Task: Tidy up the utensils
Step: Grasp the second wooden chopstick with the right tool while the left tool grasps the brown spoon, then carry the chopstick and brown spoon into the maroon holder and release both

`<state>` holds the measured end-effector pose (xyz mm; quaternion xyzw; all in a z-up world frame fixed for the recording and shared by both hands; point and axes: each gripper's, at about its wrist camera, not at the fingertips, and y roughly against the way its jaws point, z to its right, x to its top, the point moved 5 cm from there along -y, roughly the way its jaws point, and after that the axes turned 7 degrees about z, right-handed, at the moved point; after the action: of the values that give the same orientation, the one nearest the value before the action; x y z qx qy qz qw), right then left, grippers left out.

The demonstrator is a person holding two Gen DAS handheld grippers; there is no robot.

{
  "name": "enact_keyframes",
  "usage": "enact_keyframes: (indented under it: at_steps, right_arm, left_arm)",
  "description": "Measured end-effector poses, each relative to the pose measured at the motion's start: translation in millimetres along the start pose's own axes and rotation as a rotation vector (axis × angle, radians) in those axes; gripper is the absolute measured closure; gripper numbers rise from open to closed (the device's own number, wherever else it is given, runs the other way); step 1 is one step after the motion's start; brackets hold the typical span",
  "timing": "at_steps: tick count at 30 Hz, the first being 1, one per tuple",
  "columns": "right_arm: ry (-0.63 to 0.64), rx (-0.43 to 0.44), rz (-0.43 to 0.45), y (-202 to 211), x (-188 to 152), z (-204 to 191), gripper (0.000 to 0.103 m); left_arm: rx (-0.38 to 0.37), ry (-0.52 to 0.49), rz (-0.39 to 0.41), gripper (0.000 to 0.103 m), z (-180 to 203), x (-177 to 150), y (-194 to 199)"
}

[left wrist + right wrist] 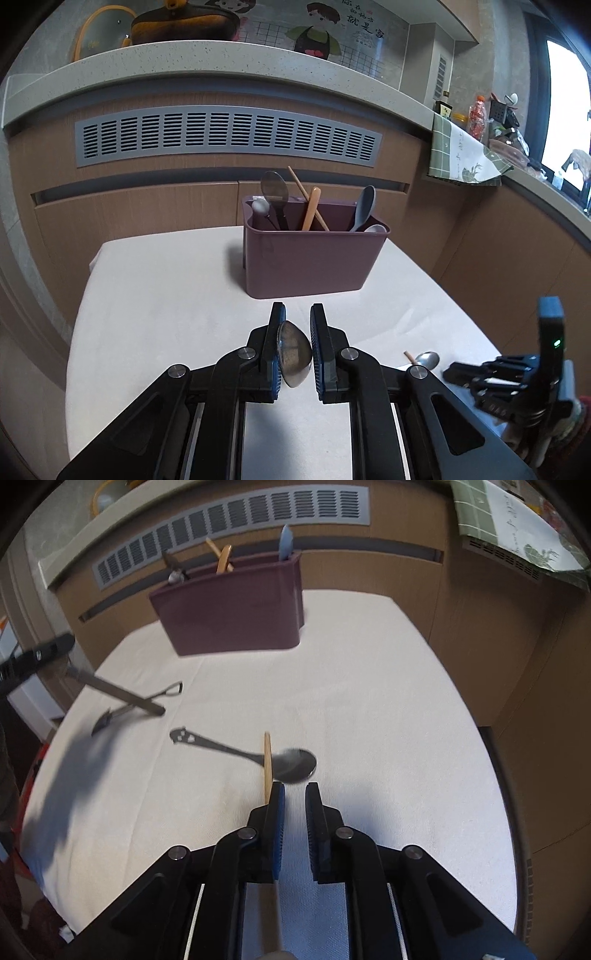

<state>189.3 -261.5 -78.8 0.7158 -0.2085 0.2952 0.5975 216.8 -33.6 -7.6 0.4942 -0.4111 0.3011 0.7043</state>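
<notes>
A mauve utensil holder point(310, 258) stands on the white table point(155, 314) and holds several spoons and chopsticks; it also shows in the right wrist view point(232, 616). My left gripper point(297, 314) is shut on the bowl of a metal spoon point(293, 354), a little in front of the holder; its handle point(114, 692) shows in the right wrist view. My right gripper point(294, 790) is open and empty over the table, with a wooden chopstick point(267, 764) beside its left finger and a dark metal spoon point(291, 764) just ahead. That gripper also shows in the left wrist view point(480, 373).
A small shovel-shaped spoon point(129, 707) lies at the table's left under the held handle. Wooden cabinet fronts with a grey vent point(229, 134) rise behind the table. A counter with a pot point(181, 22) runs above. The table's right edge point(491, 760) drops off.
</notes>
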Motion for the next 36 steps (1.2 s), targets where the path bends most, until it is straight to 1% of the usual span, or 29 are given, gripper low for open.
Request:
enact_keyframes:
  at_steps: [4,6,9,11,14,16,20,22,23,24,26,28,34,36]
  right_arm:
    - [0.019,0.008,-0.034,-12,-3,-3,0.086]
    - [0.015,0.026,-0.030,-16,-1,-4,0.085]
    - [0.025,0.026,-0.035,-21,4,-8,0.085]
    - [0.028,0.036,-0.032,-21,8,-12,0.085]
    - [0.040,0.074,0.001,-16,16,-22,0.085]
    - [0.050,0.089,0.000,-17,18,-27,0.085]
    - [0.067,0.055,-0.045,-34,17,-28,0.085]
    - [0.067,0.038,-0.067,-40,14,-26,0.088]
    - [0.074,0.029,-0.057,-40,14,-25,0.096]
    - [0.096,0.000,-0.055,-39,13,-25,0.098]
    - [0.115,-0.030,-0.035,-34,13,-23,0.098]
    - [0.088,-0.002,-0.015,-25,17,-20,0.098]
    - [0.038,0.019,0.130,16,44,-15,0.098]
    - [0.030,0.004,0.190,29,55,-14,0.098]
  left_arm:
    - [-0.011,-0.002,-0.005,0.093,3,2,3]
    - [-0.020,-0.013,-0.017,0.093,5,4,4]
    - [-0.034,-0.039,-0.040,0.094,9,8,7]
    - [-0.040,-0.046,-0.045,0.093,10,11,10]
    - [-0.039,-0.056,-0.035,0.094,10,17,17]
    - [-0.037,-0.053,-0.029,0.094,9,20,20]
    - [-0.041,-0.049,-0.030,0.094,8,20,22]
    - [-0.044,-0.045,-0.037,0.094,7,19,22]
    - [-0.045,-0.044,-0.040,0.094,8,19,22]
    - [-0.046,-0.043,-0.044,0.093,7,19,21]
    - [-0.047,-0.043,-0.049,0.093,8,19,21]
    - [-0.049,-0.043,-0.051,0.094,9,19,21]
    - [-0.062,-0.043,-0.055,0.094,12,21,24]
    - [-0.065,-0.050,-0.053,0.094,14,22,25]
